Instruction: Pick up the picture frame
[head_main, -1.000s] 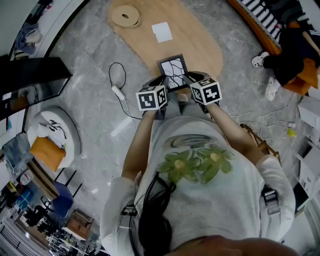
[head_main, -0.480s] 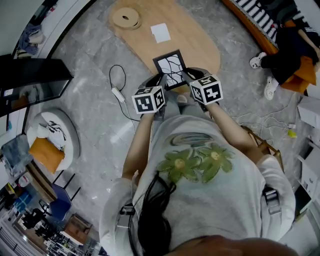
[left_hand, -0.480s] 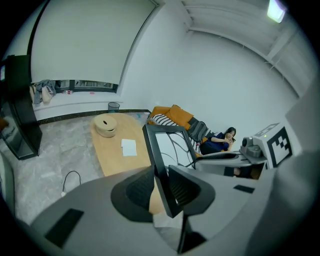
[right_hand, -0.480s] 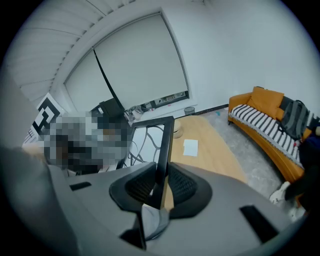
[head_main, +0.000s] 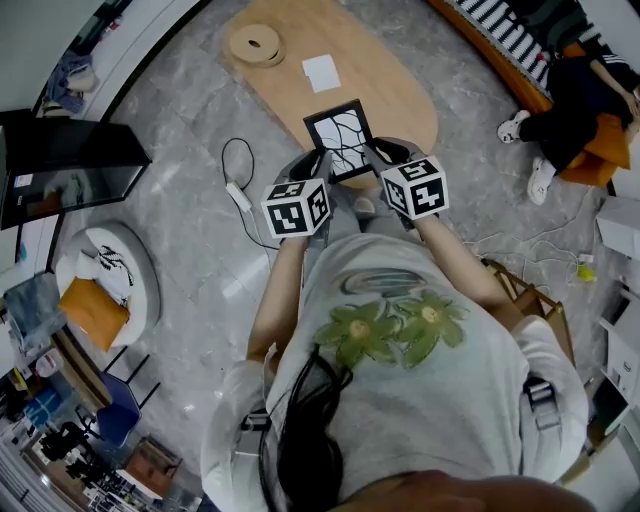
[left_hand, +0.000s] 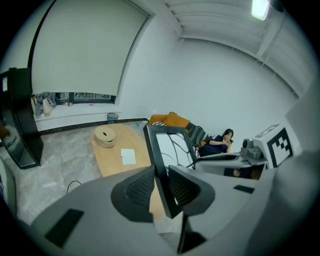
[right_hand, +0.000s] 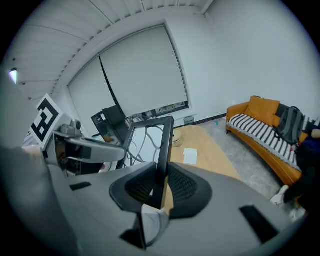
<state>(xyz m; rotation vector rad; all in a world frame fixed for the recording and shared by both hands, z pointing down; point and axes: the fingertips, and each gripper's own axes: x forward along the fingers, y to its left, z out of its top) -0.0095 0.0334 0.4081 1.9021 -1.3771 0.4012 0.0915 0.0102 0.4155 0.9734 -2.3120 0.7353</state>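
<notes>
Grey stone floor fills the room, and a long wooden table (head_main: 385, 80) lies on it in front of the person. Over the near end of the table is the picture frame (head_main: 340, 138), black with a white picture of dark wavy lines. It sits right between the two tools. The left gripper (head_main: 320, 162) is clamped on the frame's left side bar, and the left gripper view shows the dark pads (left_hand: 142, 186) pressed on the bar with the frame (left_hand: 159, 150) sticking out past them. The right gripper (head_main: 377, 153) is clamped on the right side bar in the same way, and the right gripper view shows the bar of the frame (right_hand: 163, 145) squeezed in its jaws. Both hands are just as near to the frame, one on each side, so they have to go together. The frame's long sides run away from the person, toward the far end of the table, where a round wooden spool (head_main: 252, 42) and a white paper (head_main: 322, 72) lie. Its picture side faces up toward the person, and its top edge leans away. The frame seems to be off the table top, so the pick-up looks nearly done. If one hand went higher than the other, the frame would tip.
</notes>
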